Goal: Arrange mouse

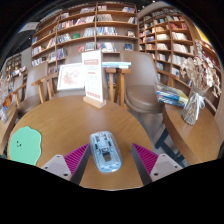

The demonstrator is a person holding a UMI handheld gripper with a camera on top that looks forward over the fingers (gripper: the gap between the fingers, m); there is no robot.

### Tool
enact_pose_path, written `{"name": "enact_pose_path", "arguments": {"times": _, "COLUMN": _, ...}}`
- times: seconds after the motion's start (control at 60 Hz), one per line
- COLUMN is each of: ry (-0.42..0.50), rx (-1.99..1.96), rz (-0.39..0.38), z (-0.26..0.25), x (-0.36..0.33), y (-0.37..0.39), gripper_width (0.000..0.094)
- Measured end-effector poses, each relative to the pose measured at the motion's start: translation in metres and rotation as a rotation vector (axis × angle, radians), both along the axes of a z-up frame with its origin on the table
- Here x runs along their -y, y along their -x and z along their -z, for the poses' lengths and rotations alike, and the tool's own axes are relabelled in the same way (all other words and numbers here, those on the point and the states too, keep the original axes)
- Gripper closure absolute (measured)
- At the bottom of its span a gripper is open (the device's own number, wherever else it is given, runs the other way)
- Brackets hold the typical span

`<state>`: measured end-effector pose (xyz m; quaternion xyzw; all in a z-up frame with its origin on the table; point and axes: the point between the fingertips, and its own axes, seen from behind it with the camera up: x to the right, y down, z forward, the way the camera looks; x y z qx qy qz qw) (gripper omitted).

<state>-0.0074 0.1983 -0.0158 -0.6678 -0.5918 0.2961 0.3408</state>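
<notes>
The computer mouse (106, 151) lies on the round wooden tabletop (60, 118) near its front edge, between the released jaws of the gripper (109, 158), probably lined up for a grasp.

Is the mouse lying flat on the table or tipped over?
Lying flat. The mouse rests top side up on the round wooden table, between the open gripper fingers, with a gap at each side.

Bare table (70, 120) ahead, sign stand (94, 80) (far edge) blocking, chairs (190, 125) right.
</notes>
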Motion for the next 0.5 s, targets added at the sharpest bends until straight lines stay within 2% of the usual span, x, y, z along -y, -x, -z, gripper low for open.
{"name": "enact_pose_path", "arguments": {"times": 0.133, "ry": -0.001, "rx": -0.002, "rz": 0.016, "z": -0.001, "x": -0.006, "y": 0.006, "gripper_width": 0.0141}}
{"name": "enact_pose_path", "arguments": {"times": 0.183, "ry": -0.004, "rx": -0.004, "rz": 0.013, "z": 0.000, "x": -0.005, "y": 0.007, "gripper_width": 0.0197}}
{"name": "enact_pose_path", "arguments": {"times": 0.2, "ry": -0.004, "rx": -0.005, "rz": 0.007, "z": 0.000, "x": -0.003, "y": 0.007, "gripper_width": 0.0244}}
{"name": "enact_pose_path", "arguments": {"times": 0.233, "ry": -0.018, "rx": -0.004, "rz": -0.002, "z": -0.001, "x": -0.003, "y": 0.008, "gripper_width": 0.0491}}
{"name": "enact_pose_path", "arguments": {"times": 0.317, "ry": -0.058, "rx": 0.023, "rz": 0.031, "z": 0.000, "x": -0.010, "y": 0.004, "gripper_width": 0.0526}}
{"name": "enact_pose_path", "arguments": {"times": 0.383, "ry": -0.021, "rx": 0.013, "rz": 0.052, "z": -0.014, "x": -0.004, "y": 0.000, "gripper_width": 0.0531}}
{"name": "enact_pose_path", "arguments": {"times": 0.5, "ry": -0.001, "rx": -0.040, "rz": 0.032, "z": -0.064, "x": 0.029, "y": -0.008, "gripper_width": 0.0542}}
